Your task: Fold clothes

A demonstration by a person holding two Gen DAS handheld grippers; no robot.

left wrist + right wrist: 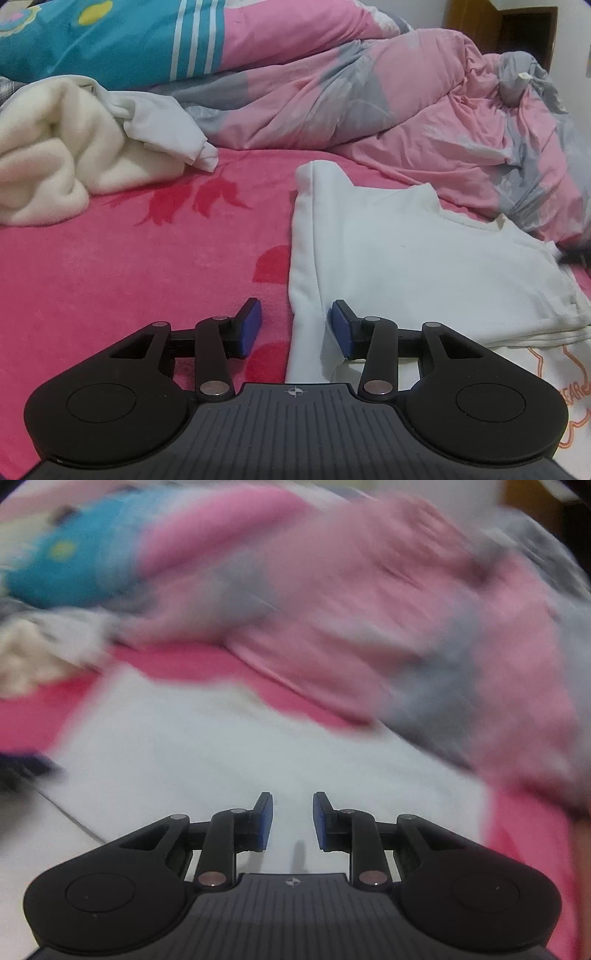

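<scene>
At the far left of the left wrist view a cream fleece blanket (48, 155) is seen bunched on the bright pink bedsheet (129, 266), with a crumpled white cloth (162, 125) lying against its right side. Behind them a teal patterned pillow (110, 37) is propped, and a pink and grey quilt (369, 110) is heaped along the back and right of the bed.

The left gripper (295, 328) is held low over the sheet with its jaws spread apart and nothing caught between them. Its left blue pad is set over bare sheet, while the right pad is set over the left border of the white shirt (406, 266); whether that pad touches the cloth cannot be told.

The white shirt is laid flat on the sheet to the right of centre, partly folded, with one side turned in so that a straight folded edge is formed on its left. Its long axis runs away from the camera, the neckline end pointing toward the quilt and the hem end lying nearest the gripper. An orange printed outline is visible on the lower layer at the right edge.

The right wrist view is heavily blurred. The right gripper (293, 821) is seen above the shirt (221, 757), its jaws parted and empty.
</scene>
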